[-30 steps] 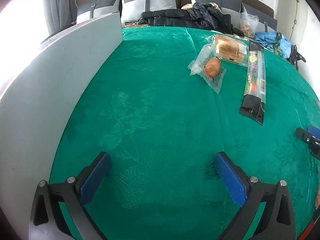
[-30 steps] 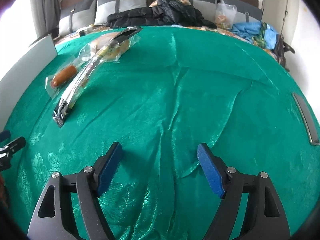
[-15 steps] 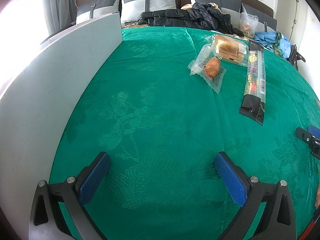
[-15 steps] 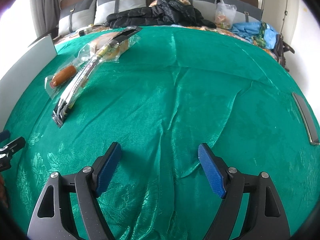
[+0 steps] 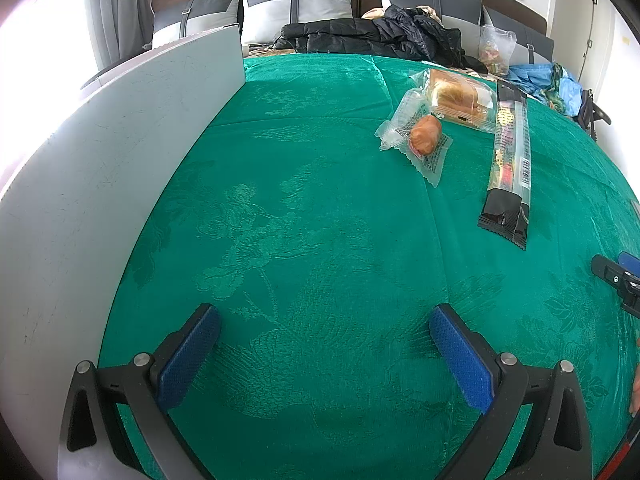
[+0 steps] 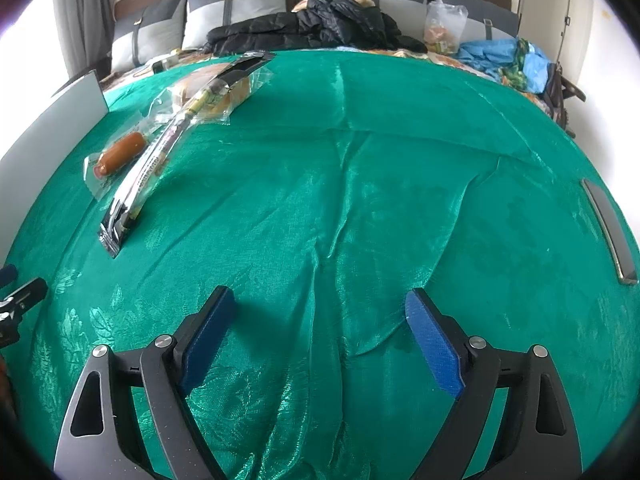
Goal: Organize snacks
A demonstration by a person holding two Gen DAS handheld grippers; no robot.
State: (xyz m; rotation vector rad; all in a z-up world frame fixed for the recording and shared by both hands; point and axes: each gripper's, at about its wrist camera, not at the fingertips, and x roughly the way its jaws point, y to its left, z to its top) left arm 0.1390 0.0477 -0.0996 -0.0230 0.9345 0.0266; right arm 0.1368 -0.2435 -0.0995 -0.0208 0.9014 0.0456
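Three wrapped snacks lie on the green cloth (image 5: 320, 208): a sausage in clear wrap (image 5: 424, 140), a bread pack (image 5: 460, 100) behind it, and a long black-ended snack stick (image 5: 510, 160) to their right. In the right wrist view the same sausage (image 6: 120, 154), bread pack (image 6: 216, 92) and stick (image 6: 160, 156) sit at the far left. My left gripper (image 5: 324, 344) hangs open over bare cloth, well short of the snacks. The jaws of my right gripper (image 6: 320, 328) are opening over wrinkled cloth, and nothing is between them.
A white panel (image 5: 100, 168) stands along the left edge of the table. A grey bar (image 6: 608, 228) lies at the right edge. Behind the table are a bed with pillows, a black jacket (image 5: 380, 36), a clear bag (image 6: 444, 24) and blue clothes (image 6: 504, 60).
The right gripper's jaws have spread a little wider. Neither hand has shifted, and the snacks lie where they were.
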